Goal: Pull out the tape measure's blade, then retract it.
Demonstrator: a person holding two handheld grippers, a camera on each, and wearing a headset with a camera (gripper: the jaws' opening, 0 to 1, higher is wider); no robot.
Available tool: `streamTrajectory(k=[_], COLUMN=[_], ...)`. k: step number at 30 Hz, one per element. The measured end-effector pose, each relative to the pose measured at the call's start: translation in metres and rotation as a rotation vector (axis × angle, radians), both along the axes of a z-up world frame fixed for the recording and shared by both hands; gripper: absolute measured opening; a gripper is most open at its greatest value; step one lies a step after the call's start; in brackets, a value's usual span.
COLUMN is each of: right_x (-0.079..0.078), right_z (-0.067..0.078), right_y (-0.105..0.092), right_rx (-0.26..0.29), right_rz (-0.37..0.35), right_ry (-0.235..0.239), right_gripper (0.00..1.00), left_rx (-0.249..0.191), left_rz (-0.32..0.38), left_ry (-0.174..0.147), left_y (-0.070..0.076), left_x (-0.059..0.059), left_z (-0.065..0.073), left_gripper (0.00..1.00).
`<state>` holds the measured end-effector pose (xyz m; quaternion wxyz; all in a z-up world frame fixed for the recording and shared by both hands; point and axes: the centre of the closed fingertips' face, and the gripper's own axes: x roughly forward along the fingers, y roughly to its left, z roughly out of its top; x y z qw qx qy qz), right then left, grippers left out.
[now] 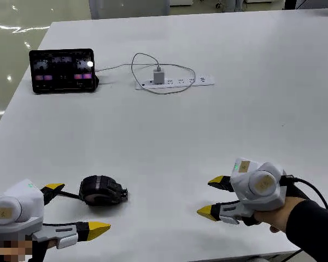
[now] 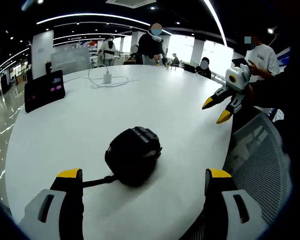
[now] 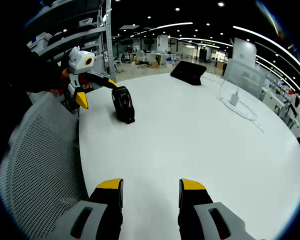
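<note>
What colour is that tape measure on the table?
Black; the tape measure shows best in the left gripper view.

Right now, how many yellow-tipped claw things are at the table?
2. The left gripper is at the table's near left edge, the black tape measure just ahead of its open jaws; the right gripper is at the near right, open and empty.
</note>
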<state>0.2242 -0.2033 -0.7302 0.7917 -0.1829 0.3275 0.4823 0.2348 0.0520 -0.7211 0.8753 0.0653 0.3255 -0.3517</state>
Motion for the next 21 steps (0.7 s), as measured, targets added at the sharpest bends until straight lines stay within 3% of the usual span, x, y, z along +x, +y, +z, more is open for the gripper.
streamTrajectory(k=[2,4,12,21], right_x=[-0.002,-0.003,-0.006,-0.015], right_z=[0.001,0.002,0.003,0.009], right_y=[-0.005,-0.012,-0.044,-0.078], right_rx=[0.009,0.009,0.002,0.015], right_rz=[-0.014,-0.026,-0.091,-0.140], right_ry=[0.002,-0.004,0.004,0.017], right_gripper=[0.43,0.44,0.47,0.60], left_rx=[-0.012,0.018,0.031,0.040], left_rz=[-0.020,-0.033,-0.027,-0.038], left_ry=[0.005,-0.010,0.010,0.032], left_y=[-0.003,0.001,0.015,0.027], left_x=[-0.004,-0.005,-0.006,-0.010], left_z=[0.003,0.005,0.008,0.011], left_gripper=[0.99,0.99,0.99,0.99])
